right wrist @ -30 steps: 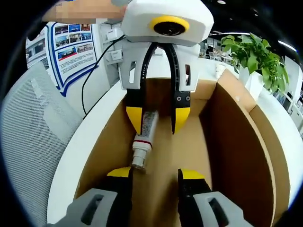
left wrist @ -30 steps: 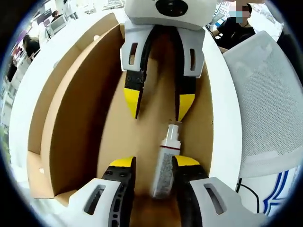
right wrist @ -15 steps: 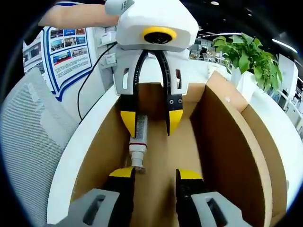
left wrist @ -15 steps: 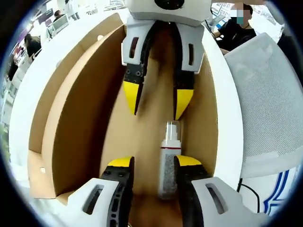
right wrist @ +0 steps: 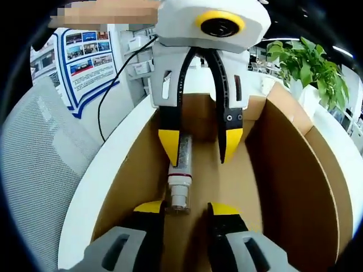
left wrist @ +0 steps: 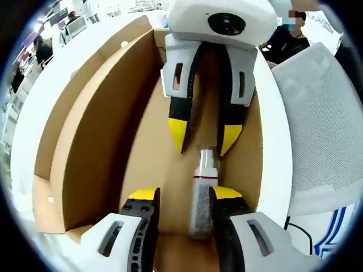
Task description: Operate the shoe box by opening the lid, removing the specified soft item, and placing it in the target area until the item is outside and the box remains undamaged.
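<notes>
Cardboard box (left wrist: pixel 102 141), grey speckled tube (left wrist: pixel 201 211)

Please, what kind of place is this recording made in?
Probably an open office or lab. There is a mesh office chair, a poster board with a cable beside it, a potted plant, and people seated at desks behind the cardboard box.

1 shoe box (left wrist: pixel 96 130), 1 tube (left wrist: pixel 201 198), 2 claws, 1 plant (right wrist: pixel 309 68), 1 chair (left wrist: pixel 317 124)

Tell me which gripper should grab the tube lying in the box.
Left, probably: the tube lies between the open left gripper jaws along most of its body. The right gripper reaches only its cap end.
</notes>
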`<action>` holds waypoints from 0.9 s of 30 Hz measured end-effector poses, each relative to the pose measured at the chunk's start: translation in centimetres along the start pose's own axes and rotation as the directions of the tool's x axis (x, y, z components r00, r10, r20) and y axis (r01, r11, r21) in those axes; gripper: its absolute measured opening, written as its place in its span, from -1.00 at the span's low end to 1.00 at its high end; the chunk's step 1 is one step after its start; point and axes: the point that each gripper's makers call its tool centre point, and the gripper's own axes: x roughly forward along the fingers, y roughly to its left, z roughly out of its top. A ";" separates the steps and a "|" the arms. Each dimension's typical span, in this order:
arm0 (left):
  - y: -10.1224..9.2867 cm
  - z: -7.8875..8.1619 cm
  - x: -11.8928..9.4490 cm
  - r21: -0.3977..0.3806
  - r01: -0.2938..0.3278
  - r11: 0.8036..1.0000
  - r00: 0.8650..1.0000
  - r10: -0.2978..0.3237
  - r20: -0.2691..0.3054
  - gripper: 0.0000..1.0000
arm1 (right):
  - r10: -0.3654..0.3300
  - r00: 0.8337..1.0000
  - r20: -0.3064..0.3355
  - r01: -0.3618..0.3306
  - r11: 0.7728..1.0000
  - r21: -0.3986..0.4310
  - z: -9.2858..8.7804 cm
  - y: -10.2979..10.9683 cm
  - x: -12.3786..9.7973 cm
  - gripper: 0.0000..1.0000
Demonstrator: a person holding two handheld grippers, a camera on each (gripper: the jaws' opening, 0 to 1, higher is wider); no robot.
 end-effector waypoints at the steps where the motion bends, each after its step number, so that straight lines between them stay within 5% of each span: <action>1: 0.0 0.0 0.0 0.002 -0.002 1.000 1.000 0.002 -0.002 -0.30 | 0.001 1.000 -0.001 -0.001 1.000 -0.012 0.0 0.1 0.0 -0.59; 17: -0.3 -0.3 0.6 0.062 -0.015 0.998 1.000 0.017 -0.026 -0.40 | -0.077 0.997 -0.024 0.078 0.996 0.033 -0.6 -1.8 -1.1 -0.72; 27: 0.2 0.0 0.9 0.110 -0.037 0.993 0.999 0.038 -0.011 -0.60 | -0.098 0.995 0.013 0.098 0.995 0.031 0.5 -2.2 -2.2 -0.72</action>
